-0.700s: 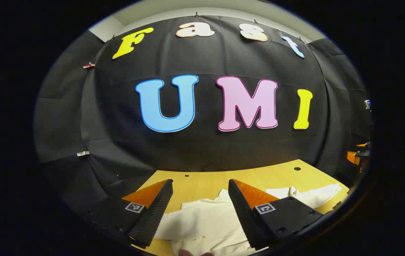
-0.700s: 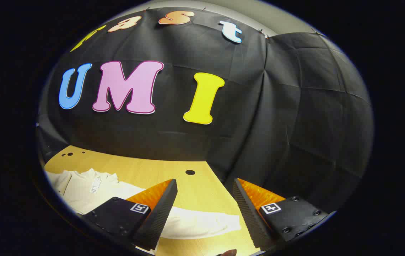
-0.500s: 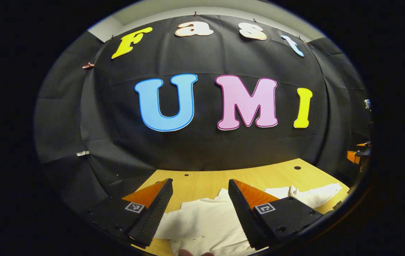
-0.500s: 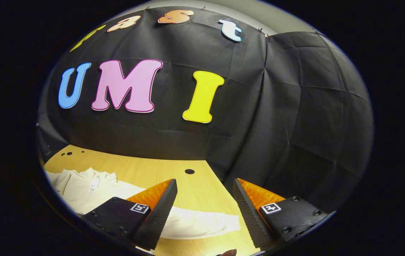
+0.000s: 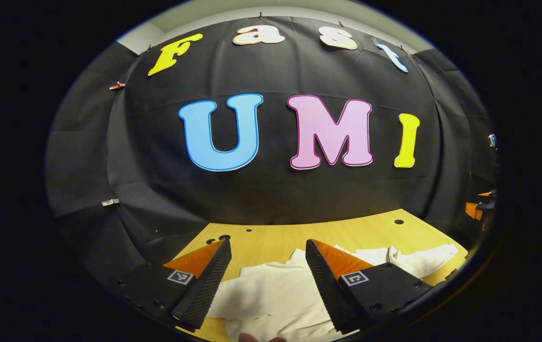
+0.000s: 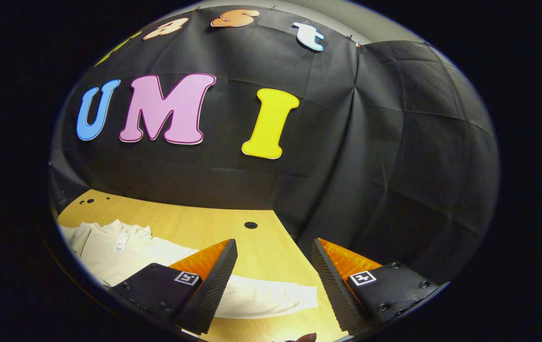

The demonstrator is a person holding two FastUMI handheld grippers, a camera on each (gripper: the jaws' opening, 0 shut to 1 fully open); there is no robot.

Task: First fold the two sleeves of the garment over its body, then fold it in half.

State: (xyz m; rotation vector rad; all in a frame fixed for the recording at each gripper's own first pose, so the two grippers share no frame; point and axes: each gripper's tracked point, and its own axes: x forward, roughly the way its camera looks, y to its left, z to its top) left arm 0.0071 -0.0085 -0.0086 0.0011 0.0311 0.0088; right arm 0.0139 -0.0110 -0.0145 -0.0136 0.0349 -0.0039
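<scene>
A cream long-sleeved garment (image 5: 275, 294) lies spread on the wooden table (image 5: 280, 240). In the left gripper view its left part sits below my left gripper (image 5: 267, 251), which hangs open above it with nothing between the fingers. A sleeve (image 5: 423, 259) stretches off to the right there. In the right gripper view the garment's body with a neck label (image 6: 121, 242) lies at the lower left. Its sleeve (image 6: 271, 298) runs out under my right gripper (image 6: 273, 251), which is open above the cuff end. The other gripper (image 5: 480, 206) peeks in at the far right edge.
The table (image 6: 195, 228) has small round holes (image 6: 250, 224) near its far edge and ends against the black cloth wall. Bare wood lies between the garment and the wall. A fingertip (image 5: 252, 338) shows at the bottom edge of the left gripper view.
Both views have tilted down slightly, so the table and garment sit a little higher in frame. Both grippers stay open; the garment has not moved.
</scene>
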